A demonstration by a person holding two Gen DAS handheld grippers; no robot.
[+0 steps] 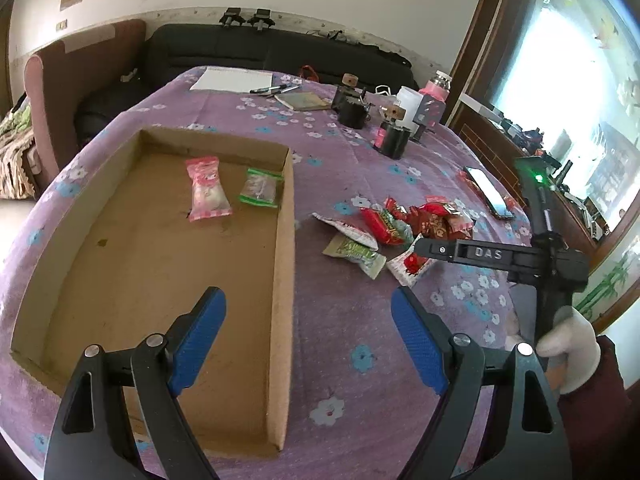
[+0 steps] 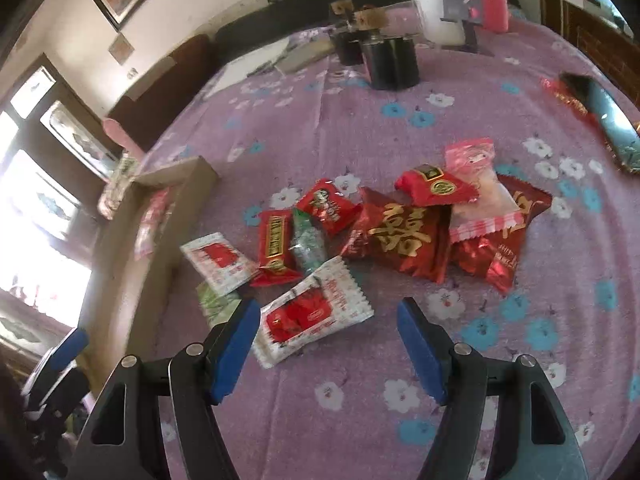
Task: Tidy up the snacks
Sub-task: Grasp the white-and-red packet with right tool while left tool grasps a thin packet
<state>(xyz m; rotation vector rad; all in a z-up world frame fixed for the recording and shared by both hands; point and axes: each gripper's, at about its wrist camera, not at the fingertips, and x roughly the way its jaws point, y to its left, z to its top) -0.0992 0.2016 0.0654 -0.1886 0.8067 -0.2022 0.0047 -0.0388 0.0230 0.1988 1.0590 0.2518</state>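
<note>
Purple flowered tablecloth (image 2: 360, 128), left gripper (image 1: 308, 344) spread wide and empty above cardboard tray (image 1: 286, 280), right gripper (image 2: 326, 344) also parted, holding nothing, over white-red snack packet (image 2: 312, 316).

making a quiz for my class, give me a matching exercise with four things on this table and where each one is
Things:
1. pink-striped candy packet
2. green-edged clear packet
3. phone
4. white notepad

Places:
A. far end of the table, beside the pens
B. inside the cardboard tray, next to its right wall
C. on the tablecloth, right of the loose snack pile
D. inside the cardboard tray, left of the green-edged packet

Pairs: 1-D, 2-B, 3-C, 4-A
</note>
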